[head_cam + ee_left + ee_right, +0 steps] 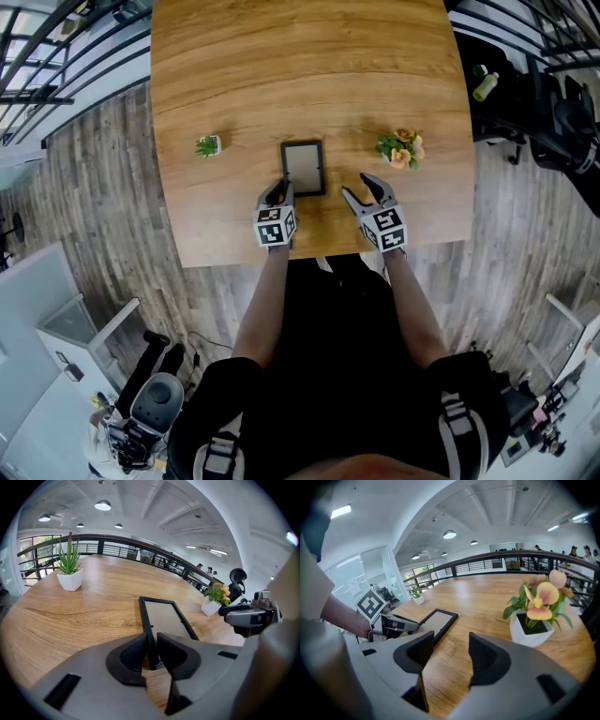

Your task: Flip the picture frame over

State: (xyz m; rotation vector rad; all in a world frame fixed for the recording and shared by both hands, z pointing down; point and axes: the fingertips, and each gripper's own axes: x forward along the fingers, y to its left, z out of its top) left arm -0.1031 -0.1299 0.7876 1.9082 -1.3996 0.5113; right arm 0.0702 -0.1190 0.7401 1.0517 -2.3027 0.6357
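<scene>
A black picture frame (303, 167) lies flat on the wooden table (309, 56), between the two grippers. My left gripper (278, 191) sits at the frame's near left corner. In the left gripper view the jaws stand narrow, with the frame's left rail (149, 634) pinched between the pads of the left gripper (151, 652). My right gripper (357, 186) rests to the right of the frame, apart from it, its jaws wide and empty. The right gripper view shows the right gripper (451, 651) over bare wood, with the picture frame (436, 620) off to its left.
A small green plant in a white pot (208, 145) stands left of the frame, and a pot of orange flowers (401, 148) stands right of it. The table's near edge (328, 253) runs just behind the grippers. Black chairs (553, 112) stand off the table's right side.
</scene>
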